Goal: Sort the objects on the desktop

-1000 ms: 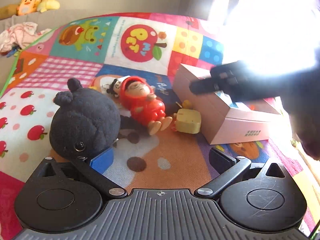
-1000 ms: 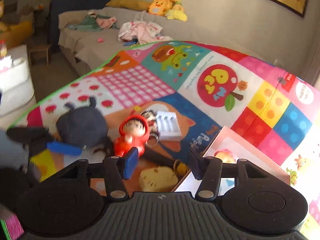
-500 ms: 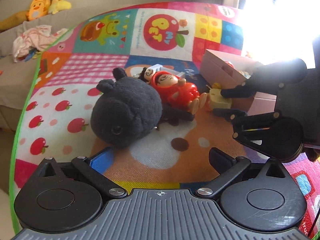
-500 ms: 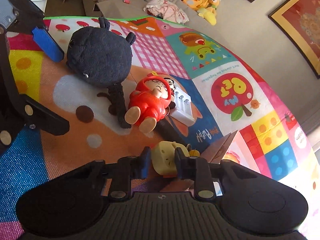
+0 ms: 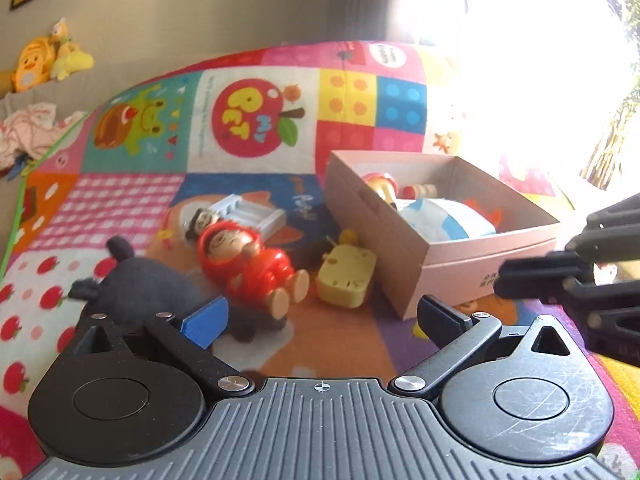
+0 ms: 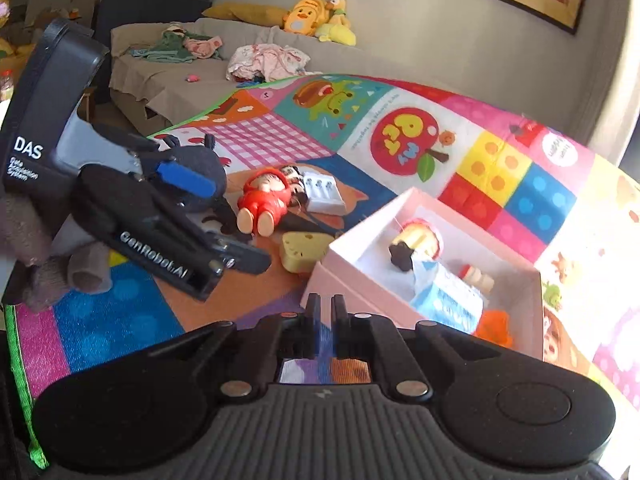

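On the colourful play mat lie a dark plush (image 5: 136,284) (image 6: 196,164), a red doll (image 5: 248,264) (image 6: 262,202), a yellow cheese-shaped toy (image 5: 346,276) (image 6: 304,252) and a white ribbed piece (image 5: 252,212) (image 6: 324,196). The pink box (image 5: 404,240) (image 6: 360,240) stands open with several toys inside. My left gripper (image 5: 320,320) (image 6: 224,220) is open and empty, its blue pad just in front of the plush. My right gripper (image 6: 325,312) (image 5: 560,276) is shut on nothing, near the box's front corner; the cheese toy rests on the mat beyond it.
A gloved hand (image 6: 40,256) holds the left gripper. Behind the mat is a grey couch (image 6: 172,80) with clothes and yellow plush toys (image 6: 316,16). Strong glare (image 5: 520,60) washes out the far right of the left wrist view.
The right gripper's jaws went from wide to shut; half a second ago they framed the cheese toy, now they are pulled back from it, empty. The left gripper shifted, still open.
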Motion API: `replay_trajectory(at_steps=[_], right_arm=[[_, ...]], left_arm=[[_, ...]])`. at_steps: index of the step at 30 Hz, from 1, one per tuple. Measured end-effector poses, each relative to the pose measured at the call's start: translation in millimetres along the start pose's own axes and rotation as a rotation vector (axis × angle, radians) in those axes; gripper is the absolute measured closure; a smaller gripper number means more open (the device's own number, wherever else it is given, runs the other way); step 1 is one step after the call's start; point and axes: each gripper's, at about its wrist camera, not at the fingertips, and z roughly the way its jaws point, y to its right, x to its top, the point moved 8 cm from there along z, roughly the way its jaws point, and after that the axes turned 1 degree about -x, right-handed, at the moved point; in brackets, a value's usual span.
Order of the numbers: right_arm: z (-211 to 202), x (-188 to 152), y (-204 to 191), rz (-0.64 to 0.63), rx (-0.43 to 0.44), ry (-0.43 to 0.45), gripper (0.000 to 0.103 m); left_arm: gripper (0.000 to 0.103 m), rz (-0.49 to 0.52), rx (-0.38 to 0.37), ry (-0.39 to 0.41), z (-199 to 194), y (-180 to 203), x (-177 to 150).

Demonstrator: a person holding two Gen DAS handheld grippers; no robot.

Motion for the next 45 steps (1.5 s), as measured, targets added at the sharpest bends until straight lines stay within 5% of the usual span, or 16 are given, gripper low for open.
replay_trajectory(at_steps=[1,2,3,9,18,22,30,39,45], right_arm=[[-0.9,-8.4,7.0,0.045,-0.014,-0.008,0.073],[-1.8,-17.4,14.7,0.095,-0.03,-0.016,0.066],[-2.4,-28.6,23.3,0.155,-0.045,-0.027,0.058],[3.0,-88.3,58.6,0.41,-0.095,-0.11,0.044],[7.9,-96.5,76.1,0.545,-0.095,-0.088,0.005],[6.0,-99.4,83.9,0.598,-0.099,-0.081,0.002],[12.8,-80.2,105.7,0.563,-0.185,0.002,0.0],[20.2,-70.0,129.6,0.612,-0.221,0.031,0.0],[7.3,-74.8,138.7,0.667,-0.216,0.048,0.0]], left_arm=[[0.012,0.023,0.002,0.001,5.5,3.7,1.8],[0.033,0.053,-0.003,-0.01,13.9,9.3,3.2],[0.039,0.072,-0.004,-0.02,19.9,12.3,3.2],[0.039,0.178,0.0,-0.002,42.4,25.3,6.6],[0.045,0.21,-0.004,-0.065,66.2,21.5,1.9],[0.058,0.211,0.006,-0.059,62.8,24.4,4.5],[0.059,0.226,-0.053,-0.063,13.2,37.1,-13.5],[0.059,0.187,-0.2,-0.098,-7.5,71.0,-40.7],[0.057,0.176,-0.363,-0.1,3.0,115.0,-40.4]])
